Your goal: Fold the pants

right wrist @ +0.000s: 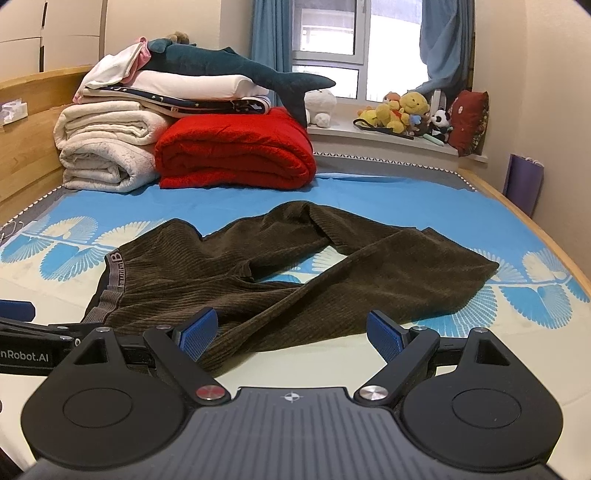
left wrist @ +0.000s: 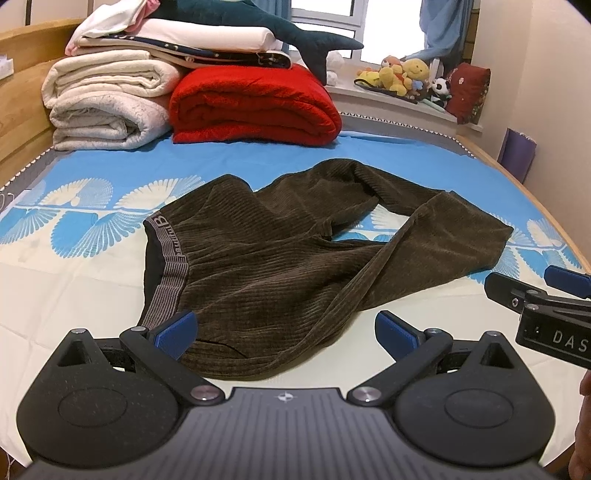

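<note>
Dark brown corduroy pants (left wrist: 266, 258) lie spread and rumpled on the bed, with the grey waistband (left wrist: 166, 266) at the left and the legs crossed toward the right; they also show in the right wrist view (right wrist: 295, 280). My left gripper (left wrist: 284, 332) is open and empty, just above the near edge of the pants close to the waistband. My right gripper (right wrist: 291, 334) is open and empty over the near edge of a leg. The right gripper shows in the left wrist view (left wrist: 546, 295), and the left gripper in the right wrist view (right wrist: 22, 321).
The bed sheet (left wrist: 74, 280) is blue and cream with a fan pattern. Folded white blankets (left wrist: 107, 99) and a red blanket (left wrist: 255, 107) are stacked at the far end with a plush shark (left wrist: 280, 29). Soft toys (left wrist: 406, 75) sit on the windowsill. A wooden bed frame (left wrist: 22, 110) runs along the left.
</note>
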### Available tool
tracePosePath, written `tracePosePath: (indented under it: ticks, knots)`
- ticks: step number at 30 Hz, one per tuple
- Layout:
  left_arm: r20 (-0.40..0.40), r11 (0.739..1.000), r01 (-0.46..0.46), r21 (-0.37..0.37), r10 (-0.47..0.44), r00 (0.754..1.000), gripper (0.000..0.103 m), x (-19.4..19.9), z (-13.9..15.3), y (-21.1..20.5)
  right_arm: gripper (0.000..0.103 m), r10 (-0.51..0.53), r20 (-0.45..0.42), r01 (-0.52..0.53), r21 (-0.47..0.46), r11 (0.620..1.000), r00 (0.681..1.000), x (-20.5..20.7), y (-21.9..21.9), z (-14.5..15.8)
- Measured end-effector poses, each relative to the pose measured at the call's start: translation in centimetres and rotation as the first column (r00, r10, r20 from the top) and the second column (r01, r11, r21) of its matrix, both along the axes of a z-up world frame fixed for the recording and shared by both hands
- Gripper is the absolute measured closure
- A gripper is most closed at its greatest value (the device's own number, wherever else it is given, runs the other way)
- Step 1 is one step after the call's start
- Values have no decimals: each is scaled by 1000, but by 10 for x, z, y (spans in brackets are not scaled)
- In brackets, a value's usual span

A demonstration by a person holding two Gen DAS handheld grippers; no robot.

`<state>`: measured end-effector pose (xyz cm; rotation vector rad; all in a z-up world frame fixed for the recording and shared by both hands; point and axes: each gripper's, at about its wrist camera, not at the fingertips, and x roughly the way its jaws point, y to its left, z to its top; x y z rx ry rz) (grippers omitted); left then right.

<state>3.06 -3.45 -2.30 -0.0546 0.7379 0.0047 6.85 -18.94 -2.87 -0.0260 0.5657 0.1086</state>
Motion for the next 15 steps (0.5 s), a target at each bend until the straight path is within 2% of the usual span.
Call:
tracePosePath:
  ticks: [5, 12, 15]
  knots:
    - [-2, 1000, 0, -1, 0, 1000, 1, 0, 0, 0, 15, 4, 9, -4, -2, 1000, 1000, -1, 2, 0]
    - [-4, 1000, 4, -1, -4, 1000, 1, 0, 0, 1, 21, 11, 12, -11, -8, 1000, 1000, -1, 5, -1]
    - [-3, 1000, 5, -9, -5, 1000, 1, -1, 1, 2, 27, 5, 14, -5, -14, 1000, 1000, 0, 5, -1]
